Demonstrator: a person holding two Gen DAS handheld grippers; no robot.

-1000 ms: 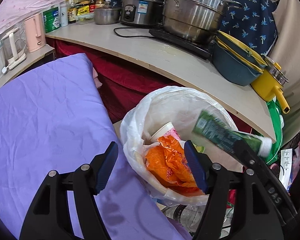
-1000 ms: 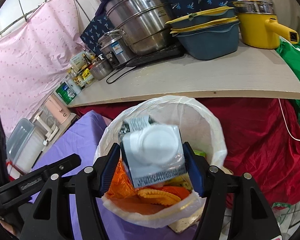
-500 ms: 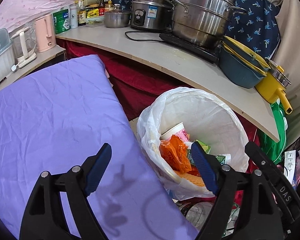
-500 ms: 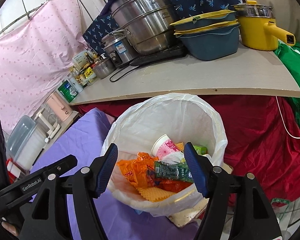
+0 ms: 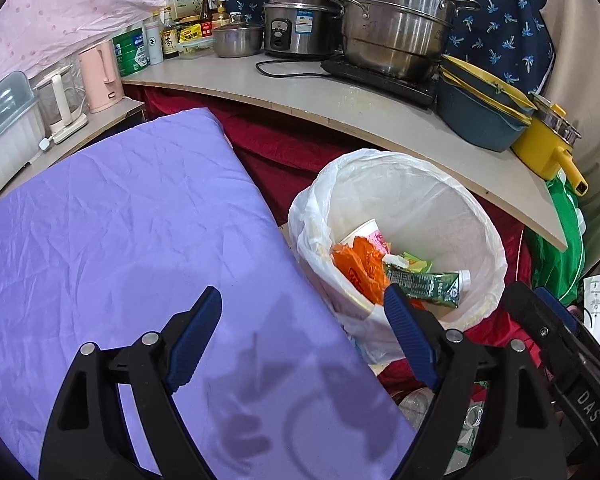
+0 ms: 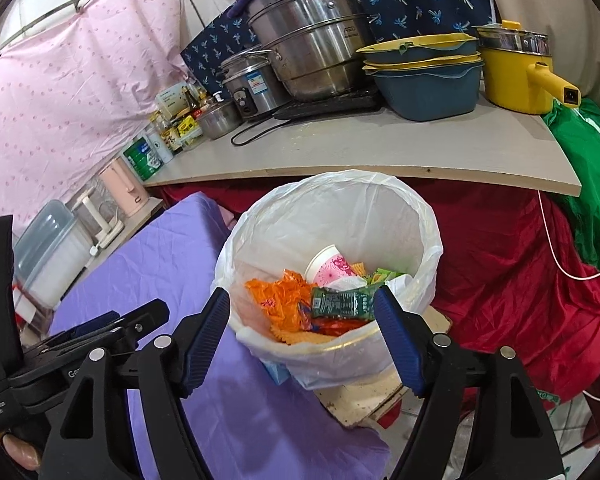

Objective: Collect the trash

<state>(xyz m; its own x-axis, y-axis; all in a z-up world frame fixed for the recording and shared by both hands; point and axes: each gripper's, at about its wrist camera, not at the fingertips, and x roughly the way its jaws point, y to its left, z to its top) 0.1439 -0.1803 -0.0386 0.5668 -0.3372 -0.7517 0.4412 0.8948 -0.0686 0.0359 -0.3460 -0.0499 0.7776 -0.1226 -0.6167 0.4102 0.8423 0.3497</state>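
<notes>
Green carton (image 6: 342, 302) lying flat atop crinkled orange wrappers (image 6: 280, 300) and a pink paper cup (image 6: 330, 268), inside the white-lined bin (image 6: 428, 240) (thin glossy film); right gripper (image 6: 302, 334) spread wide, empty, above the near rim; left gripper (image 5: 302, 338) likewise wide, empty, over creased purple cloth (image 5: 120, 240), left of bin.

Colours round the bin

White bin liner (image 6: 384, 216), orange wrapper (image 6: 278, 296), green tube (image 5: 424, 284), purple sheet (image 5: 120, 240), yellow pot (image 6: 512, 76), pink dotted curtain (image 6: 68, 92).
</notes>
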